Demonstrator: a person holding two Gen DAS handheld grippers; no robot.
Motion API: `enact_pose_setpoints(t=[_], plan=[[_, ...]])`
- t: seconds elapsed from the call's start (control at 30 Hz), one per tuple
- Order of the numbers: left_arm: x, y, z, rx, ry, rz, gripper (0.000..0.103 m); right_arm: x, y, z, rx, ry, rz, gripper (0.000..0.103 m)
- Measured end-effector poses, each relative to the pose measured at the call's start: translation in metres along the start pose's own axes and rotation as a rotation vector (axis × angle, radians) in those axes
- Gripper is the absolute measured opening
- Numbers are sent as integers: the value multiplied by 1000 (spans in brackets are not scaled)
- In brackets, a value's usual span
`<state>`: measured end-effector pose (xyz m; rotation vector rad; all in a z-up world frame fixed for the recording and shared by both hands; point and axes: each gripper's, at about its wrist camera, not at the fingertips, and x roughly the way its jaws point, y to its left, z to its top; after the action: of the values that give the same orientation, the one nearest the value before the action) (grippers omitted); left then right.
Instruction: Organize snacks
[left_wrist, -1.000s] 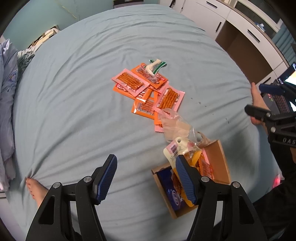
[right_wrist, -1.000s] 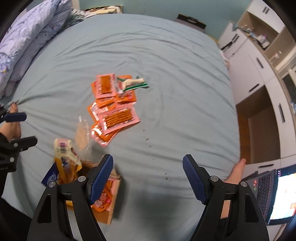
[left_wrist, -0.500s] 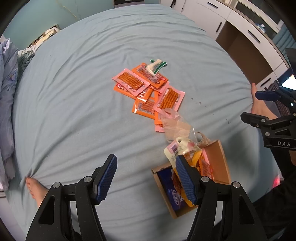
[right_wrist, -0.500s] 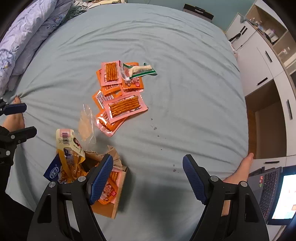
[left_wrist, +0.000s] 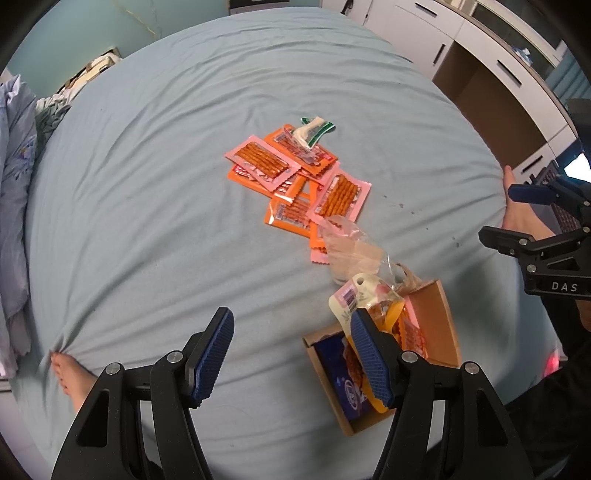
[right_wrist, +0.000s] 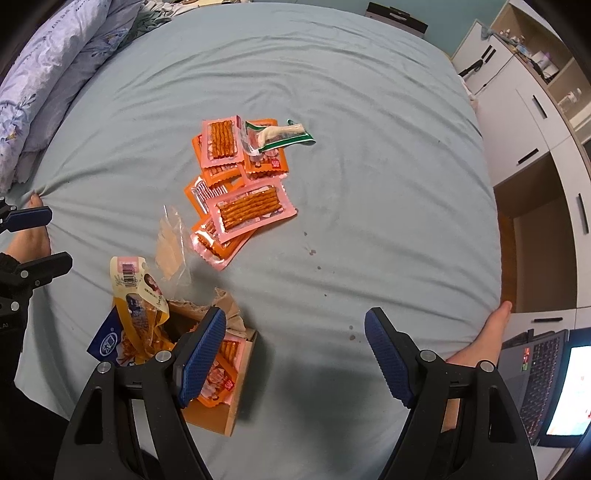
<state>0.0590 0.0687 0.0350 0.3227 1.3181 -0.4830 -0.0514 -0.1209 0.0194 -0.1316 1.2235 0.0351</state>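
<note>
Blue-padded left gripper hovers released over the bedsheet; the cardboard box holding snack bags lies just beside it. Loose snack packets lie mid-bed. The right gripper is likewise spread, empty.

Each claw, left claw and right claw, has black angular arms studded with silver screws and blue ridged fingertip pads. White "DAS" lettering marks one black body. Bare feet and dark sleeves show.
</note>
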Motion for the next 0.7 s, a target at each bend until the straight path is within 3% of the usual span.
enact_pose_setpoints(t=[0.7], plan=[[9, 6, 5, -32, 12, 5, 67, 13, -5, 8, 22, 13, 14, 77]])
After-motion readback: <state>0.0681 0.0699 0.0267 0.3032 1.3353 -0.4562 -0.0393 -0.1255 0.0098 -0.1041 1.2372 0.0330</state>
